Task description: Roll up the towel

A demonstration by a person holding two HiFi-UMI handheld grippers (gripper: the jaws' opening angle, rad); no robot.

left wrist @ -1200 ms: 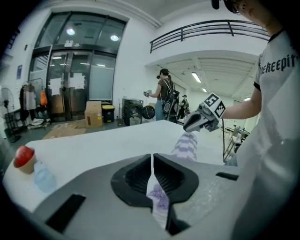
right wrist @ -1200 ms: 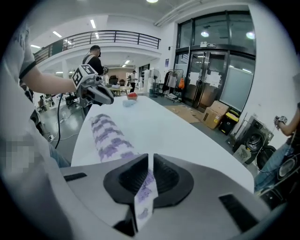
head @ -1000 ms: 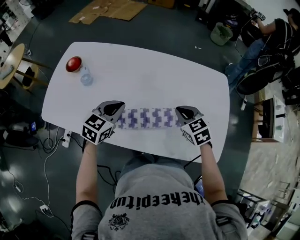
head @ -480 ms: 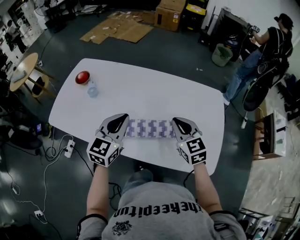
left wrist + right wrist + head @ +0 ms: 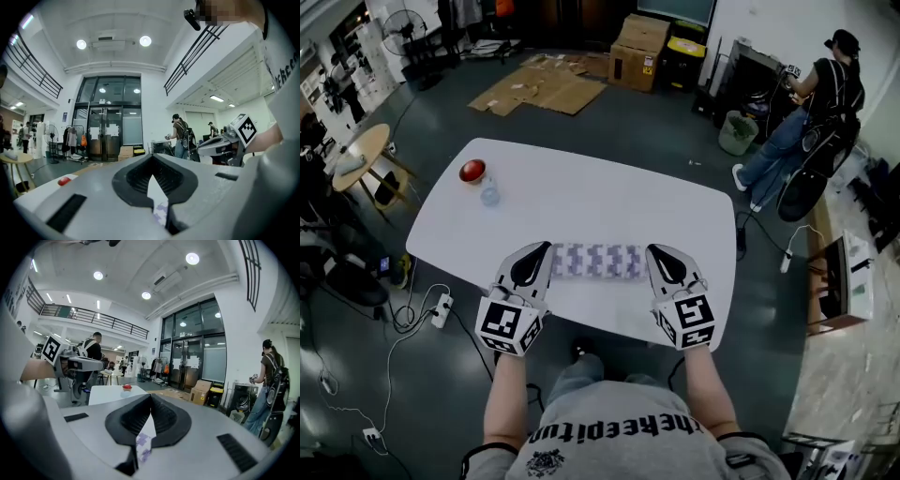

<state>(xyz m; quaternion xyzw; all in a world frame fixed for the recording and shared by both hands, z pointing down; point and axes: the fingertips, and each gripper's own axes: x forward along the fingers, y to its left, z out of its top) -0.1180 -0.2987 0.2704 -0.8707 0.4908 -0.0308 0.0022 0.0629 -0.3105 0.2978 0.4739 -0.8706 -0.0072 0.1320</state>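
The purple-and-white patterned towel [image 5: 598, 261] is held stretched between the two grippers over the near part of the white counter [image 5: 591, 192]. The left gripper [image 5: 539, 255] is clamped on the towel's left end and the right gripper [image 5: 659, 260] on its right end, with cloth pinched between each pair of jaws. A red round object [image 5: 472, 171] is seen near the counter's far left corner.

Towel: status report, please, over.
Both shut on towel ends, left tool and right tool. Towel stretched between them, not rolled. Red object far off on table, nothing blocking.
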